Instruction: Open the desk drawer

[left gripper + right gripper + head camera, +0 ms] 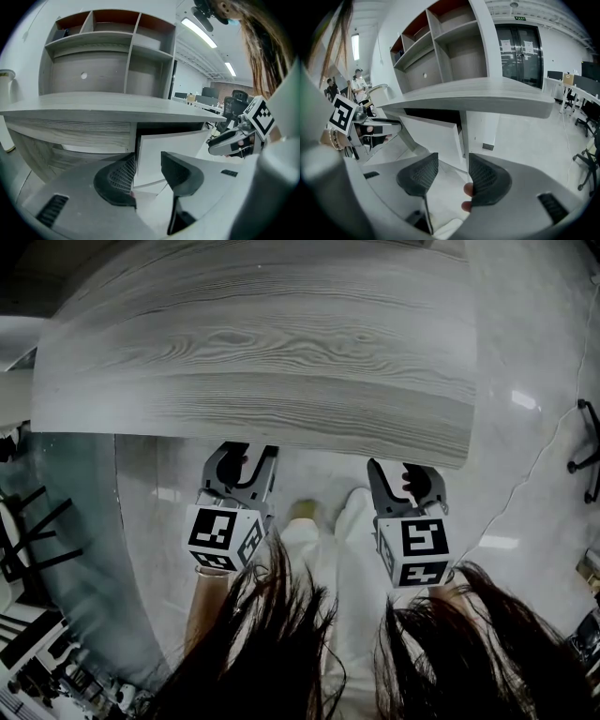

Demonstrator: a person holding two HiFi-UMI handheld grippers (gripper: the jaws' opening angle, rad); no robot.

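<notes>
The grey wood-grain desk top (pixel 262 362) fills the upper head view. Both grippers sit just below its front edge. The left gripper (pixel 239 470) and the right gripper (pixel 405 479) both stand open. In the left gripper view the white drawer front (pixel 173 147) stands out from under the desk, with a dark gap above it. Its left edge lines up between the open jaws of the left gripper (pixel 147 176), untouched by the pads. In the right gripper view the drawer front (pixel 431 136) shows its right edge just beyond the open right gripper (pixel 452 176). Nothing is held.
A shelf unit (pixel 108 51) with open compartments stands on the desk. Office chairs (pixel 586 112) and a glass door (pixel 518 51) lie to the right, and a chair base (pixel 586 451) is on the floor. Two people (pixel 358 84) stand far off at the left. My own legs (pixel 328 549) are below the desk edge.
</notes>
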